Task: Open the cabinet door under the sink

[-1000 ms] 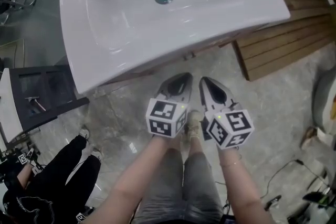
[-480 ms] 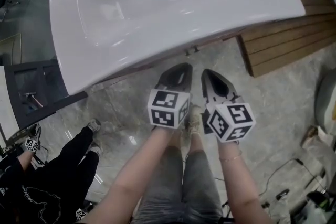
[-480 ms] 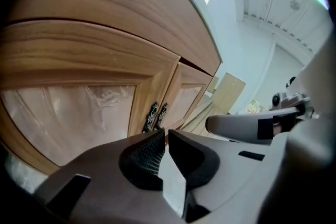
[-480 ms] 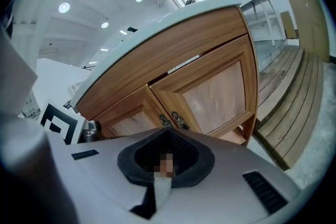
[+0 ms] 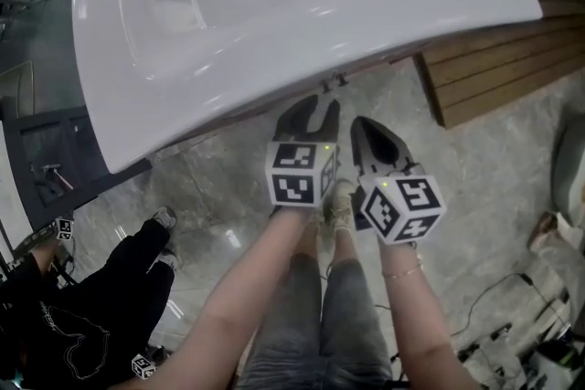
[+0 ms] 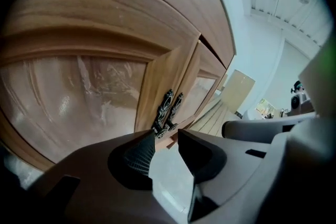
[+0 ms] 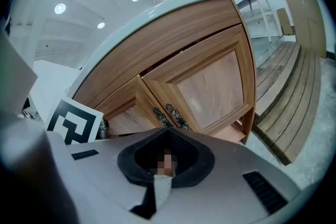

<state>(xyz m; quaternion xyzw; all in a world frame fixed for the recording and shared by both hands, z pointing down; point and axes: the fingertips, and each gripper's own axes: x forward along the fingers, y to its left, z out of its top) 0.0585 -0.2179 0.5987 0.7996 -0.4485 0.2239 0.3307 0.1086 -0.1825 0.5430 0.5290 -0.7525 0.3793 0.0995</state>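
Note:
A white sink (image 5: 274, 5) tops a wooden cabinet with two doors, left door (image 6: 79, 92) and right door (image 7: 215, 86). A pair of dark ornate handles (image 6: 168, 108) (image 7: 171, 116) sits where the doors meet, and peeks out under the sink rim (image 5: 334, 80). Both doors look closed. My left gripper (image 5: 317, 110) (image 6: 167, 132) points at the handles from just short of them; its jaws are opening and nothing is between them. My right gripper (image 5: 364, 127) (image 7: 167, 131) is beside it on the right, shut and empty, also aimed at the handles.
A slatted wooden platform (image 5: 498, 59) lies on the floor right of the cabinet. A dark metal frame (image 5: 55, 160) stands at the left. Another person in black (image 5: 82, 315) crouches at the lower left. Cables (image 5: 498, 324) trail at the lower right.
The left gripper's jaws have parted from shut. Both grippers have sunk and edged closer to the cabinet front; the sink fills more of the head view.

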